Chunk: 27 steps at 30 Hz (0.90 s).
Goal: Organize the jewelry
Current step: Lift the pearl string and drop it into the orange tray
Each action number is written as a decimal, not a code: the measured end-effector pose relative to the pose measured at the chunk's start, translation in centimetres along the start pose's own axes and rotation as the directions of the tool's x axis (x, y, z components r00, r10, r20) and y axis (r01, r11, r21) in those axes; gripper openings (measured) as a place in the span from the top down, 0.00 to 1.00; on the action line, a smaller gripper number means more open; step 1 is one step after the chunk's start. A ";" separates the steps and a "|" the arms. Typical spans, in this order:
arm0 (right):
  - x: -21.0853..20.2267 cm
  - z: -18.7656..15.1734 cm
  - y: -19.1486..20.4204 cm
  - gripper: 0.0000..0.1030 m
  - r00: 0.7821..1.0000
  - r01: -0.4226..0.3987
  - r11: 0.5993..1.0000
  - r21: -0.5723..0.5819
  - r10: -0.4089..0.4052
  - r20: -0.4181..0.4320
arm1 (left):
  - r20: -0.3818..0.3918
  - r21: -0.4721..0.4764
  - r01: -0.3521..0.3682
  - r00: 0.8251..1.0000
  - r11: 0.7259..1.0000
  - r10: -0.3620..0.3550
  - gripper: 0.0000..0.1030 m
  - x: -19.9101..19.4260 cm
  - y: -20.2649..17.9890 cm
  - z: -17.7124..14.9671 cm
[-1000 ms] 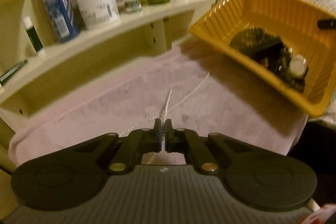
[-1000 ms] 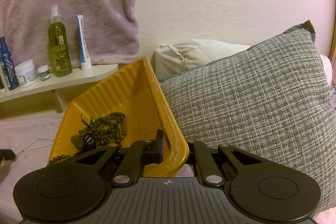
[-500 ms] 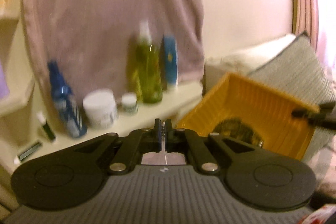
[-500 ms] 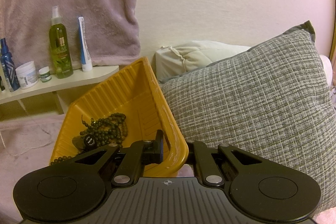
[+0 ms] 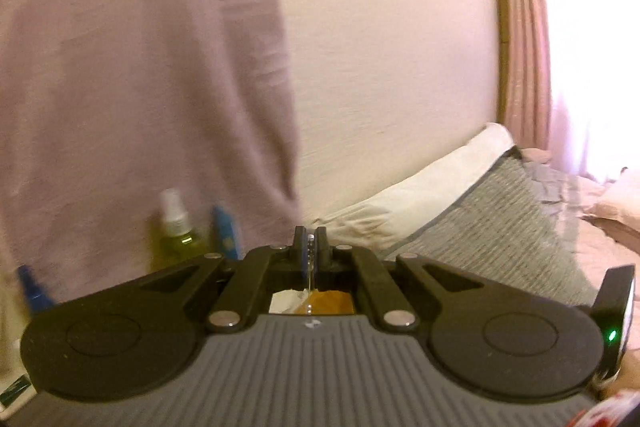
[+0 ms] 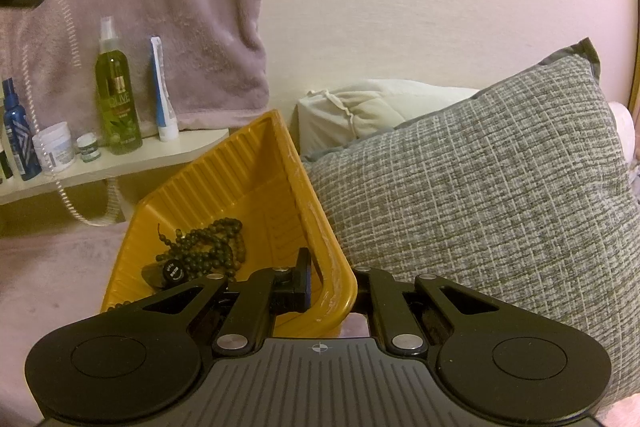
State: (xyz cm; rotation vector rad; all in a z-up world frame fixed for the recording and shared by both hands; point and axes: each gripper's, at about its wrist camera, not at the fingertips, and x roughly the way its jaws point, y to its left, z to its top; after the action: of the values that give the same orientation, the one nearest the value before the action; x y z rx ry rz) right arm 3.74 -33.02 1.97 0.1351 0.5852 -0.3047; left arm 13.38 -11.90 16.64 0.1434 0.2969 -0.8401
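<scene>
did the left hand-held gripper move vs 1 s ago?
Yes, upward. The left hand-held gripper, shut on the silver chain, sat low over the pink cloth then; now it appears high against the hanging towel, chain dangling past the shelf.

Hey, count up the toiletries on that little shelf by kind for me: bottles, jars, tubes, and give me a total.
Going by the right wrist view:
Bottles: 2, the green olive spray bottle and the blue bottle
Jars: 2, the big white jar and the small jar
Tubes: 1, the blue and white tube
Total: 5; anything at the shelf's left edge is cut off.
</scene>
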 end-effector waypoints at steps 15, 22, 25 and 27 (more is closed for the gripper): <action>0.1 -0.3 -0.3 0.92 1.000 -0.007 1.000 0.021 0.007 -0.004 | -0.184 -0.009 0.172 0.968 0.985 -0.171 0.95 7.8 -6.4 -3.8; 0.1 -0.4 -0.4 0.92 1.000 -0.007 1.000 0.026 0.007 -0.007 | -0.206 -0.018 0.126 0.970 0.992 -0.127 0.84 7.9 -5.7 -5.6; 0.2 -0.4 -0.4 0.92 1.000 -0.007 1.000 0.029 0.007 -0.007 | -0.214 -0.025 0.083 0.973 0.996 -0.086 0.84 7.3 -4.5 -6.3; 0.2 -0.4 -0.4 0.92 1.000 -0.007 1.000 0.031 0.007 -0.008 | -0.225 -0.019 0.034 0.974 0.999 -0.038 0.82 6.8 -3.5 -6.9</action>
State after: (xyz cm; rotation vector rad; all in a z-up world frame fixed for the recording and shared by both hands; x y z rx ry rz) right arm 3.50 -33.38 1.50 0.1678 0.5878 -0.3067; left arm 13.68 -17.38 7.87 0.2203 0.5204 -0.8587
